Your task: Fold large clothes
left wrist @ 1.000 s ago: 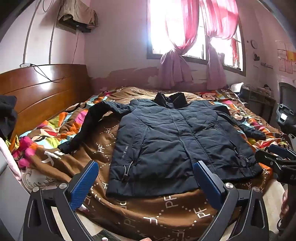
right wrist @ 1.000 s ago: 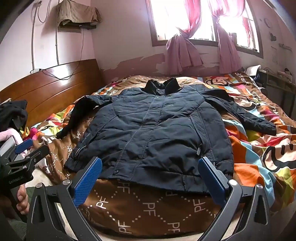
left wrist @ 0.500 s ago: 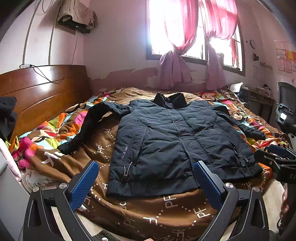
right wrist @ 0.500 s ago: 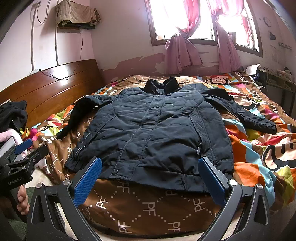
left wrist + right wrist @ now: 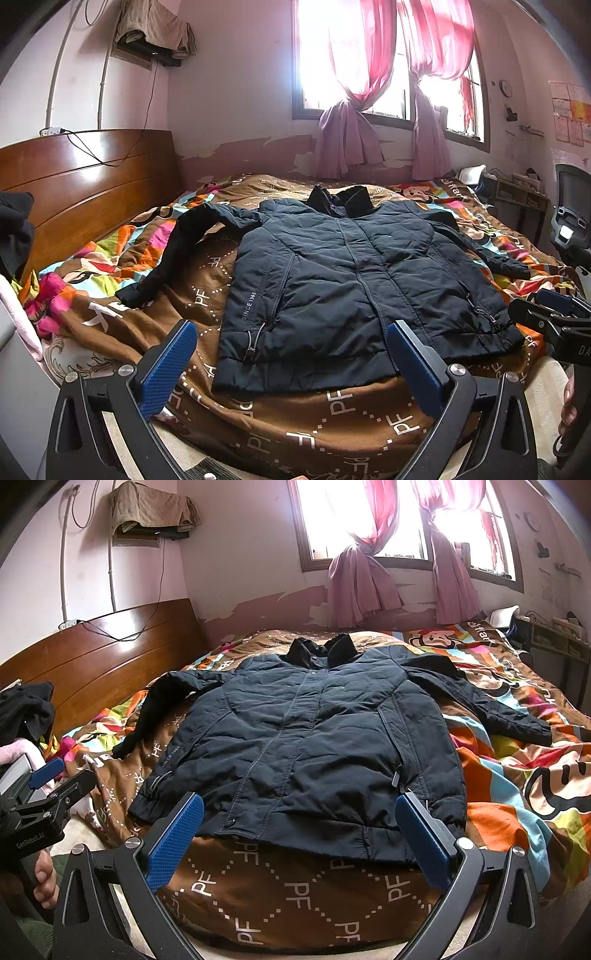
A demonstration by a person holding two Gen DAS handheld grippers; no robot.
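A dark navy padded jacket [image 5: 347,280] lies flat and face up on the bed, zipped, collar toward the window, both sleeves spread out. It also shows in the right wrist view [image 5: 306,738]. My left gripper [image 5: 291,341] is open and empty, hovering before the jacket's hem near its left corner. My right gripper [image 5: 301,816] is open and empty, hovering just before the hem's middle. Each gripper shows at the edge of the other's view: the right one [image 5: 554,314], the left one [image 5: 48,786].
The bed is covered by a brown and multicoloured blanket [image 5: 295,890]. A wooden headboard [image 5: 85,184] runs along the left. Dark clothes [image 5: 26,712] are piled at the left. A desk and chair [image 5: 569,218] stand at the right. A curtained window [image 5: 384,59] is behind.
Both grippers have barely drifted; the views shift very slightly. The jacket has not moved and both grippers stay open.
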